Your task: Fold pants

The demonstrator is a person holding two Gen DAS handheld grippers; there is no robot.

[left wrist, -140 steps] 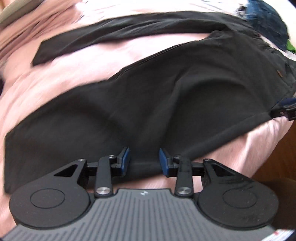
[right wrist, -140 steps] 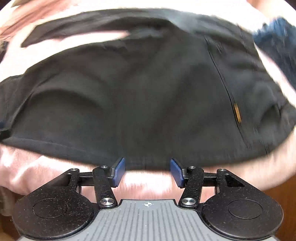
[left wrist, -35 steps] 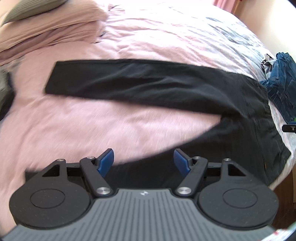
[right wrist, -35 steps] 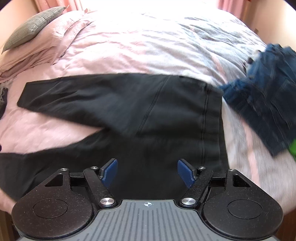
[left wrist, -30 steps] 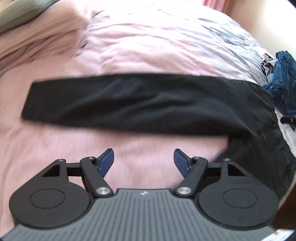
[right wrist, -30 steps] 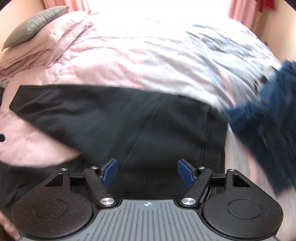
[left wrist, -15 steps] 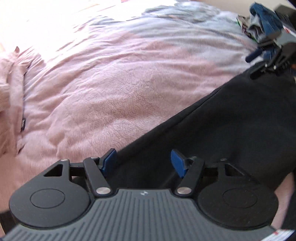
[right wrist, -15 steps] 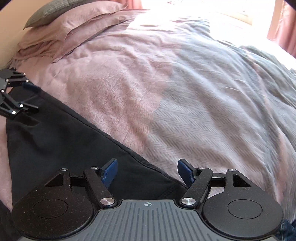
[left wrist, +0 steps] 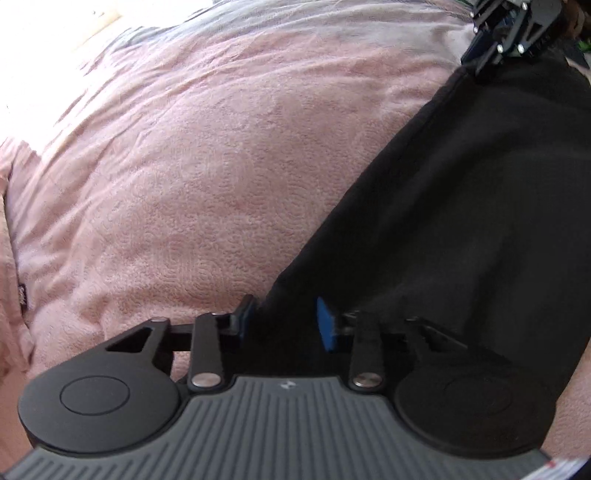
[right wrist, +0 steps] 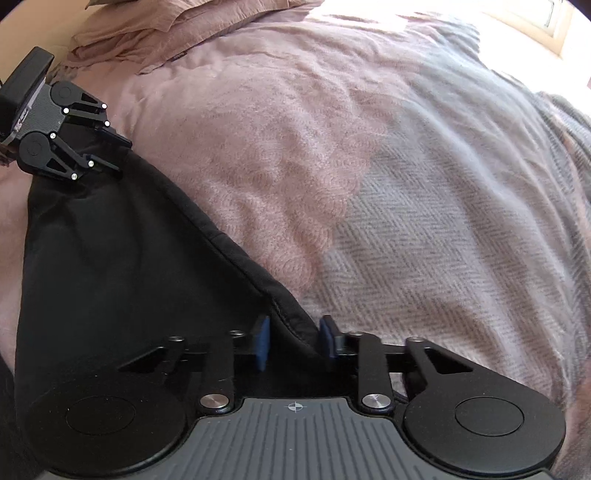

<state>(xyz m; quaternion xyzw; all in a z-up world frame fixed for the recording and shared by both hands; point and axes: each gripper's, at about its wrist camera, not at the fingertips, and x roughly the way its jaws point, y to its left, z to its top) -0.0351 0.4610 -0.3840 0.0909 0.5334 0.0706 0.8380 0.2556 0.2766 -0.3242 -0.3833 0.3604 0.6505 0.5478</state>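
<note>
The black pants (left wrist: 461, 221) lie flat on the bed, folded into one long band. In the left wrist view my left gripper (left wrist: 286, 321) is open but narrowed, its blue pads (left wrist: 327, 325) on either side of the band's far edge at one end. At the other end my right gripper (right wrist: 294, 338) is likewise open and narrowed around a seamed corner of the pants (right wrist: 129, 277). Each view shows the other gripper at the opposite corner: the right gripper (left wrist: 476, 66) at top right, the left gripper (right wrist: 120, 157) at upper left.
A pink textured bedspread (left wrist: 184, 166) covers the bed beyond the pants. In the right wrist view it gives way to a grey herringbone blanket (right wrist: 461, 240) on the right. Pink pillows (right wrist: 166, 22) are piled at the top left.
Both grippers have dropped from high above the bed to the pants' far edge. Their jaws have narrowed around the fabric since half a second ago.
</note>
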